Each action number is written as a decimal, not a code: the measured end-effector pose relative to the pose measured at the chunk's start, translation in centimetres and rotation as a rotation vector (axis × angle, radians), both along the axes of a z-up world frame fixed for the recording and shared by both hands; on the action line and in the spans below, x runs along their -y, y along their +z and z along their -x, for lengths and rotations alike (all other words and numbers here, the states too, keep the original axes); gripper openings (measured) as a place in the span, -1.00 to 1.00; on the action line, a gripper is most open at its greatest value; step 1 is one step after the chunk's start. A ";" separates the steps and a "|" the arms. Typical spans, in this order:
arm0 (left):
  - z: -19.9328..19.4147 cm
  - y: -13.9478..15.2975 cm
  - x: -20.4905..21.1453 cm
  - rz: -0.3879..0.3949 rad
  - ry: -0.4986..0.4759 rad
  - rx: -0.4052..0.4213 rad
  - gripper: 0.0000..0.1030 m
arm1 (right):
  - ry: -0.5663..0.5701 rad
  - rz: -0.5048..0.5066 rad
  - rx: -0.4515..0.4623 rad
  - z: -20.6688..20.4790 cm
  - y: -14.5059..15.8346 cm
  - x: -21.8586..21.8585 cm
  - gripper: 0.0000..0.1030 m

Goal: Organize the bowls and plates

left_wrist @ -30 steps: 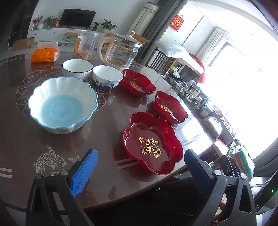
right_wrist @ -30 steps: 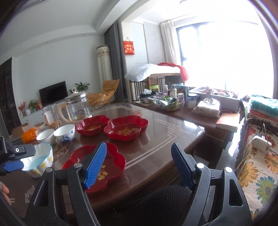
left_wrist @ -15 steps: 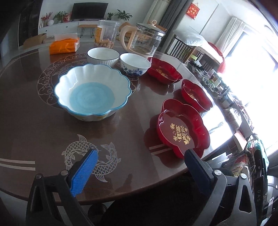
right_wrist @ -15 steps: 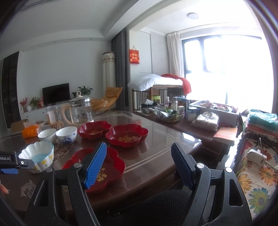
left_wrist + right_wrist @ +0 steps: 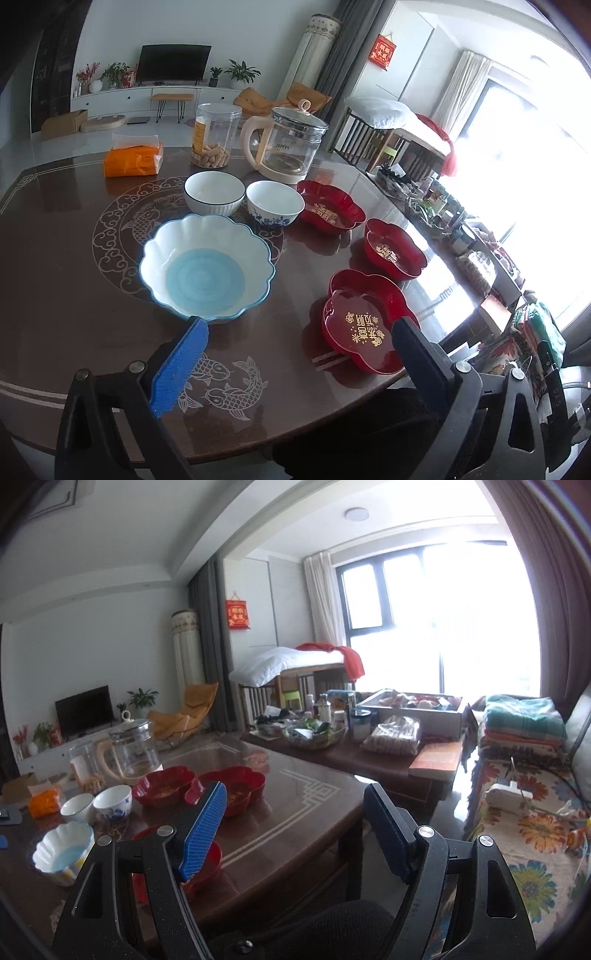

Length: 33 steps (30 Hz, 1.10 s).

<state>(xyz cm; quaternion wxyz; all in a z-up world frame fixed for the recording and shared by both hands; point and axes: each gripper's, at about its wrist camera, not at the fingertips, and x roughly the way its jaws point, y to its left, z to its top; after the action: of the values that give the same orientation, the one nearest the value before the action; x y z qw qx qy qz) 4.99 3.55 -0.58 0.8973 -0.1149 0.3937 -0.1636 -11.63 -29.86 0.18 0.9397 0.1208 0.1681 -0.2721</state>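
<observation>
Living room, bright window glare at 3 o'clock. Dark glossy table [image 5: 74, 229] with fish inlay, its near edge toward the person.

Left gripper [image 5: 295, 347]: jaws spread wide, holding nothing, hovering over the near table edge. Right gripper [image 5: 291, 827]: also spread and empty, held off the table's near corner, aimed toward the window.

Left wrist view, dishes all separate, none stacked: scalloped blue-white bowl [image 5: 207, 266] at 11 o'clock of the left gripper; near red plate [image 5: 365, 321] at 1 o'clock, close to the table edge; two more red plates [image 5: 393, 247], [image 5: 328, 208] strung toward 1–2 o'clock; black-rimmed white bowl [image 5: 214, 192] and blue-flowered bowl [image 5: 275, 203] side by side at 12. Glass kettle [image 5: 286, 146], snack jar [image 5: 216, 134], tissue pack [image 5: 133, 159] behind.

Risks, judged: near red plate could be nudged off the edge on a clumsy approach; slick tabletop lets dishes skate; a rim pinch on lobed lacquer may slip.

Orientation: all dishes upright, mouths up. Near plate's gold lettering runs roughly 10-to-4; its flower outline shows no clear long axis.
</observation>
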 end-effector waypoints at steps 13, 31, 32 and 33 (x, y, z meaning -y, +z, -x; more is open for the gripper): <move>2.6 -3.0 -0.2 -0.002 0.010 0.013 0.93 | 0.100 -0.132 -0.404 -5.6 -0.5 -0.8 0.55; 2.3 -3.4 -0.5 -0.084 0.009 -0.080 0.93 | 0.423 -0.156 -0.167 -4.4 2.1 -2.2 0.55; 2.2 -3.7 -0.2 -0.094 0.008 -0.092 0.93 | 0.424 -0.184 -0.186 -4.6 1.6 -1.6 0.55; 2.1 -3.9 0.2 -0.104 0.002 -0.099 0.93 | 0.425 -0.203 -0.200 -4.5 0.9 -1.2 0.55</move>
<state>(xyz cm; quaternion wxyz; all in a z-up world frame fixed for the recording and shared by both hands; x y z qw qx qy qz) 2.86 3.33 -4.44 0.8816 -0.0763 0.4453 -0.1364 -7.17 -28.68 1.09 0.9376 0.1490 0.3083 -0.0607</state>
